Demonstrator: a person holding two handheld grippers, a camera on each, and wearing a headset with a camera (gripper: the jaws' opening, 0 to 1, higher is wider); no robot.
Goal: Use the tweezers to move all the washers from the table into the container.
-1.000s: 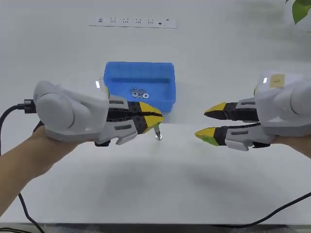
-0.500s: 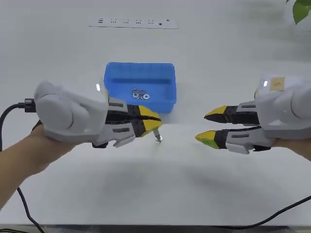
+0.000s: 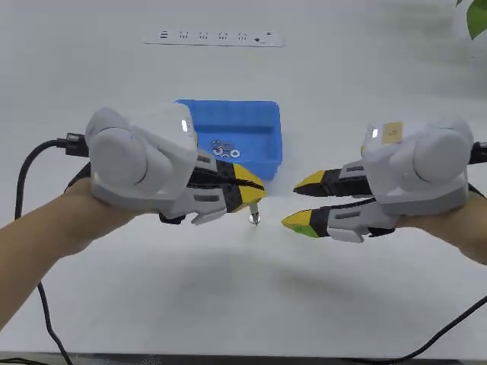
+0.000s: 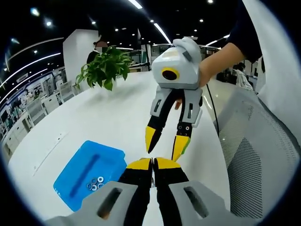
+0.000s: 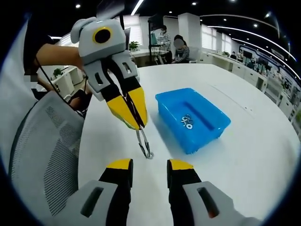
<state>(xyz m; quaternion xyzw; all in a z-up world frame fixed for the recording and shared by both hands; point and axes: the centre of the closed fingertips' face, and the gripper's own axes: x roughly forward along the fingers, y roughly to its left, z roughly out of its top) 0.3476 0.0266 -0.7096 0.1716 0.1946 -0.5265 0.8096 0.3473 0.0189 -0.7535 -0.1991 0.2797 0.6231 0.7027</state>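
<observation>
A blue container (image 3: 228, 105) stands mid-table with several washers (image 3: 224, 150) on its floor. My left gripper (image 3: 255, 190) is just in front of it, shut on metal tweezers (image 3: 253, 213) that hang tips down toward the table. In the right gripper view the tweezers (image 5: 143, 141) end in a small ring shape; I cannot tell whether it is a washer. My right gripper (image 3: 293, 203) is open, its jaws pointing left at the tweezers from a short gap. The left gripper view shows my own shut jaws, the right gripper (image 4: 164, 147) facing them and the container (image 4: 75, 188).
A white power strip (image 3: 213, 36) lies at the table's far edge. A black cable (image 3: 34, 163) trails from the left gripper. A green plant (image 4: 106, 68) stands at the far right corner. A mesh chair (image 5: 51, 146) is behind me, and people stand far back.
My right gripper has moved left, closer to the tweezers. The left gripper has lifted a little, still shut on the tweezers. The head camera has shifted slightly.
</observation>
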